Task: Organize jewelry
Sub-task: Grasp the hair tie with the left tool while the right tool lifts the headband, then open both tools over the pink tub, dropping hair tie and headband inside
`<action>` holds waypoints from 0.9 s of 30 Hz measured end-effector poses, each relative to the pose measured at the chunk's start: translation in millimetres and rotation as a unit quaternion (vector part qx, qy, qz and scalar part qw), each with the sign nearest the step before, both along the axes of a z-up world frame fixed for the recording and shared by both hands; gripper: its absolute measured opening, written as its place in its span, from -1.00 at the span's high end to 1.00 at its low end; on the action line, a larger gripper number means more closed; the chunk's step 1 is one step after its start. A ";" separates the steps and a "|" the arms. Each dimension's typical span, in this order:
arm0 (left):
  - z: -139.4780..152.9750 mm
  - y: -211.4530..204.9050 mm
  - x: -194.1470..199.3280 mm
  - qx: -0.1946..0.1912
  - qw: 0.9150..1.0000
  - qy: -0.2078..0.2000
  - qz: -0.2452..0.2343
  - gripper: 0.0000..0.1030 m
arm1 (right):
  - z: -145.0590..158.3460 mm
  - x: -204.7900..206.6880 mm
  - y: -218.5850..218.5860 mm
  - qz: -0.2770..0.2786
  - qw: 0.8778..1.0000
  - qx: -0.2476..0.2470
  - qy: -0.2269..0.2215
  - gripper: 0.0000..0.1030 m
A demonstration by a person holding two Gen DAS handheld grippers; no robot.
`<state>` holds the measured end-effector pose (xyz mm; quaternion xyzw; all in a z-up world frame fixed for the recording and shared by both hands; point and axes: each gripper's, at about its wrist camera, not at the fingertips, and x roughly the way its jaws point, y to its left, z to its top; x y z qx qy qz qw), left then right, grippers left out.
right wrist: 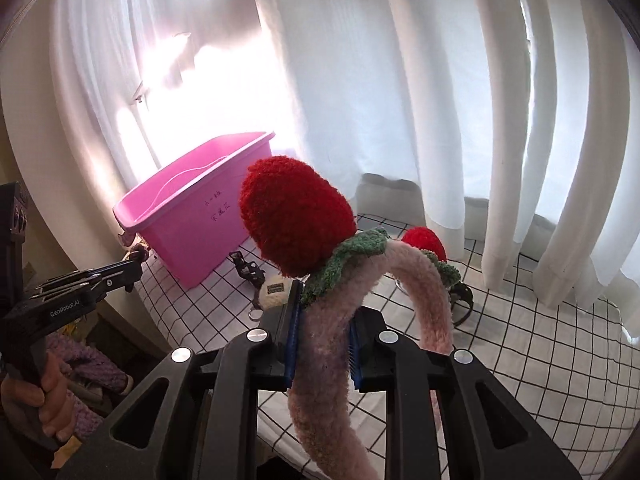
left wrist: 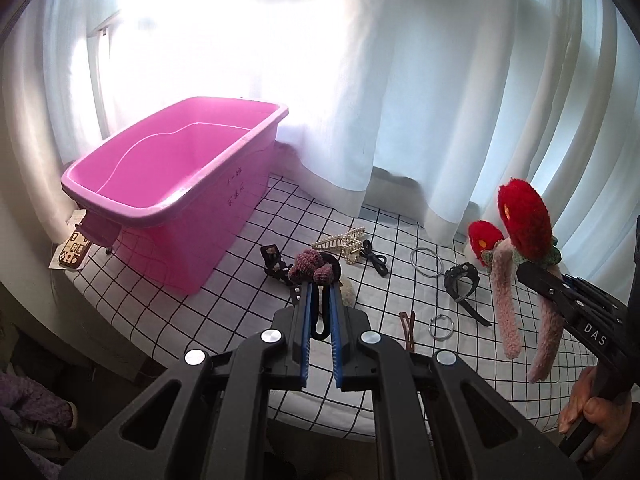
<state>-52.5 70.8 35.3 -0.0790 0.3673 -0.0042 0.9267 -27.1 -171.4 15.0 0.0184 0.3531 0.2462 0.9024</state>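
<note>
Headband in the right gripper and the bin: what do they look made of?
Headband: fuzzy pink plush over what is probably a stiff core, since it holds its arch; the red strawberries and green leaves look like knitted or crocheted yarn. The right gripper is shut on it. Bin: smooth, slightly glossy pink plastic, judging by its moulded rim and the light glowing through its walls.

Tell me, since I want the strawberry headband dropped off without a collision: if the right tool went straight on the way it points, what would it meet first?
Probably the white curtain. The right tool, shut on the strawberry headband, aims right of the pink bin, though depth is unclear.
</note>
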 end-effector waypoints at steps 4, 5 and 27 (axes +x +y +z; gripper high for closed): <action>23.2 38.6 10.9 0.005 1.000 -0.029 0.011 0.82 | 27.7 23.1 54.9 0.038 0.999 0.009 -0.036 0.62; 28.2 49.3 16.0 0.007 0.999 -0.034 0.015 0.82 | 35.3 30.8 68.2 0.046 0.998 0.015 -0.041 0.62; 32.1 242.0 156.5 0.010 0.997 -0.019 0.078 0.80 | 74.8 215.7 309.7 0.176 0.981 0.074 -0.020 0.62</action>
